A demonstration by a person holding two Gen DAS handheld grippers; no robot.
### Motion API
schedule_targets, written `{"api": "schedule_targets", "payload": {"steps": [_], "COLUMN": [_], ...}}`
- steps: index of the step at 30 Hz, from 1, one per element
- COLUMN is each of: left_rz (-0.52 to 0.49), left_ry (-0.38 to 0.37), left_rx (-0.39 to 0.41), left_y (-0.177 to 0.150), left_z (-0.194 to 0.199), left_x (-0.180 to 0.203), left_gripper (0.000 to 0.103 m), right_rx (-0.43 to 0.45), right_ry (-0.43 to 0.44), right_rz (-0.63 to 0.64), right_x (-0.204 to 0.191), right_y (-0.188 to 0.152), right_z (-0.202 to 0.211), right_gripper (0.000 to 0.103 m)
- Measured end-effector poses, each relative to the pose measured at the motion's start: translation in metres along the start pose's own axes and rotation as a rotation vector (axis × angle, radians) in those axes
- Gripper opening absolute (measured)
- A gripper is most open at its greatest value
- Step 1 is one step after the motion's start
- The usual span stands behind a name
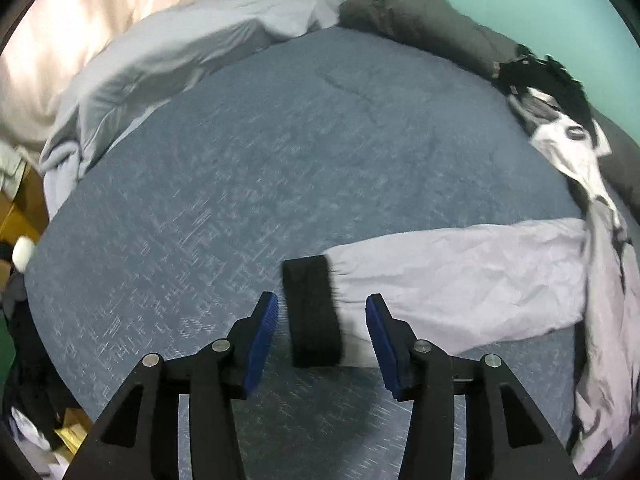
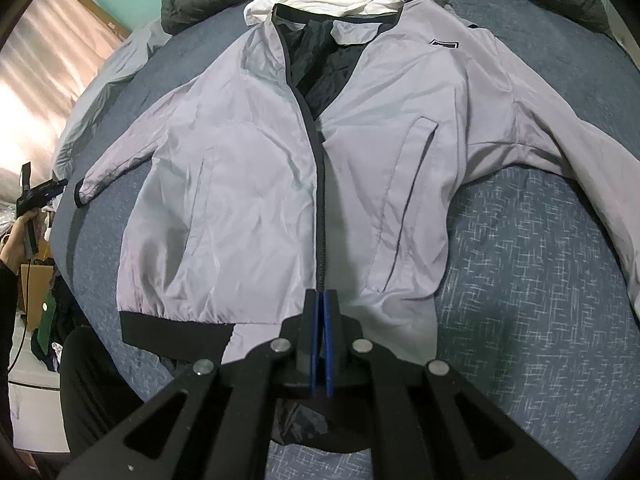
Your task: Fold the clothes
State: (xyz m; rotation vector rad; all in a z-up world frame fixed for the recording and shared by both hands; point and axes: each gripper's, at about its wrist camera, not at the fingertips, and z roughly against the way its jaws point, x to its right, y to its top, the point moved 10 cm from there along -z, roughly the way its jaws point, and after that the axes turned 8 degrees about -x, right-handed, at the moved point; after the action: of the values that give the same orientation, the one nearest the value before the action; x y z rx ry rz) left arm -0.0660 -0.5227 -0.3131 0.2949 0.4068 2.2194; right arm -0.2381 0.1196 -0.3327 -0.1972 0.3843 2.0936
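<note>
A light grey jacket (image 2: 248,184) with black cuffs, hem and zipper lies front up and spread on the blue bed cover (image 2: 540,280). In the left wrist view its sleeve (image 1: 460,280) stretches in from the right and ends in a black cuff (image 1: 312,312). My left gripper (image 1: 322,312) is open, its blue pads on either side of that cuff, just above it. My right gripper (image 2: 321,300) is shut at the jacket's bottom hem by the zipper (image 2: 320,208); whether it pinches cloth is hidden. The left gripper also shows far left in the right wrist view (image 2: 40,194).
A dark grey duvet (image 1: 420,20) and a pale blue blanket (image 1: 180,60) are bunched along the far edge of the bed. More black and white clothes (image 1: 560,120) are piled at the right. Boxes and clutter (image 1: 24,208) lie beyond the left edge.
</note>
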Motion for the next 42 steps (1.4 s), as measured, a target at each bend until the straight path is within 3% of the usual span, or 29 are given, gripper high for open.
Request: {"api": "schedule_targets", "payload": {"steps": [3, 8, 13, 20, 25, 30, 36, 38, 40, 42], "left_rz": [-0.064, -0.260, -0.411, -0.537, -0.565, -0.540, -0.566, -0.582, -0.603, -0.614], "left_ry": [-0.084, -0.197, -0.337, -0.485, -0.509, -0.540, -0.540, -0.543, -0.537, -0.539], "left_rx": [-0.011, -0.077, -0.151, -0.277, -0.368, -0.433, -0.428, -0.429, -0.430, -0.427], "left_y": [-0.008, -0.046, -0.104, -0.185, -0.223, -0.242, -0.248, -0.251, -0.253, -0.253], "left_z": [0.011, 0.016, 0.024, 0.030, 0.014, -0.001, -0.001, -0.001, 0.000, 0.001], "left_x": [0.040, 0.137, 0.240, 0.335, 0.366, 0.371, 0.379, 0.380, 0.380, 0.379], "left_gripper": [0.050, 0.050, 0.050, 0.051, 0.061, 0.063, 0.062, 0.051, 0.027, 0.019], "right_rx": [-0.013, -0.042, -0.045, -0.052, -0.047, -0.032, -0.030, -0.029, -0.027, -0.028], "right_ry": [-0.004, -0.024, -0.015, 0.020, 0.038, 0.042, 0.045, 0.050, 0.055, 0.060], "right_rz": [0.012, 0.018, 0.025, 0.049, 0.044, 0.045, 0.043, 0.046, 0.049, 0.055], "right_x": [-0.004, -0.008, -0.014, -0.028, -0.030, -0.027, -0.023, -0.024, -0.026, -0.030], "right_y": [-0.004, -0.013, -0.019, -0.027, -0.029, -0.031, -0.031, -0.031, -0.032, -0.032], "right_z": [-0.002, -0.016, -0.017, -0.021, -0.022, -0.015, -0.011, -0.010, -0.010, -0.009], "right_gripper": [0.002, 0.002, 0.002, 0.002, 0.002, 0.002, 0.002, 0.002, 0.002, 0.002]}}
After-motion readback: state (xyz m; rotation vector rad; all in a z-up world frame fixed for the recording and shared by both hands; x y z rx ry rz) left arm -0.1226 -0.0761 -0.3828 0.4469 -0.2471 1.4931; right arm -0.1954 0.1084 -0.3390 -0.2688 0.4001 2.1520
